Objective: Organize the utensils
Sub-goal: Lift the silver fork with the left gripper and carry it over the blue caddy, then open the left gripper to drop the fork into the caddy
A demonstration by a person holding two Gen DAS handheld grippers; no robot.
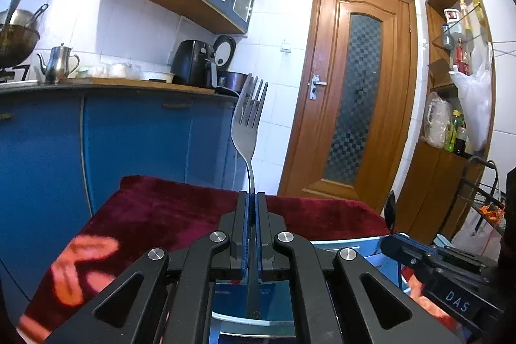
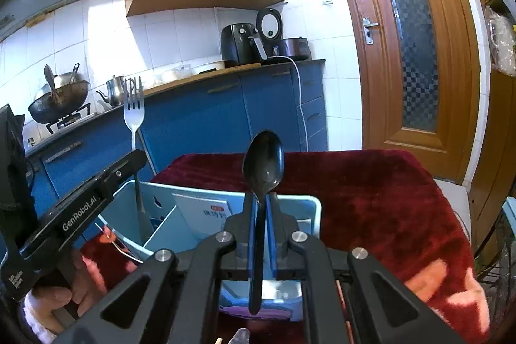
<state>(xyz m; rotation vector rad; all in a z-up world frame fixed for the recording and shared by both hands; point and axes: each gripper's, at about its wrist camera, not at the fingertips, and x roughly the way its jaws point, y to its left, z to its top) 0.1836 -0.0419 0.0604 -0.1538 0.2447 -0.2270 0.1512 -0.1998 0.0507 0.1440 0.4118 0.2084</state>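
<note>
The left gripper (image 1: 252,199) is clamped on a fork (image 1: 247,118), held upright with tines up, its handle end hanging down into a light blue caddy (image 2: 167,215) on a red cloth (image 2: 371,182). The right gripper (image 2: 260,199) is clamped on a black spoon (image 2: 262,163), also upright, bowl up, its handle just above the caddy's nearer compartment. Both utensils stand vertical over the caddy; the fork seems nearer to being dropped in.

wooden door (image 1: 351,92) | air fryer (image 2: 240,45) | steel teapot (image 1: 58,63) | wok (image 2: 58,103)
</note>
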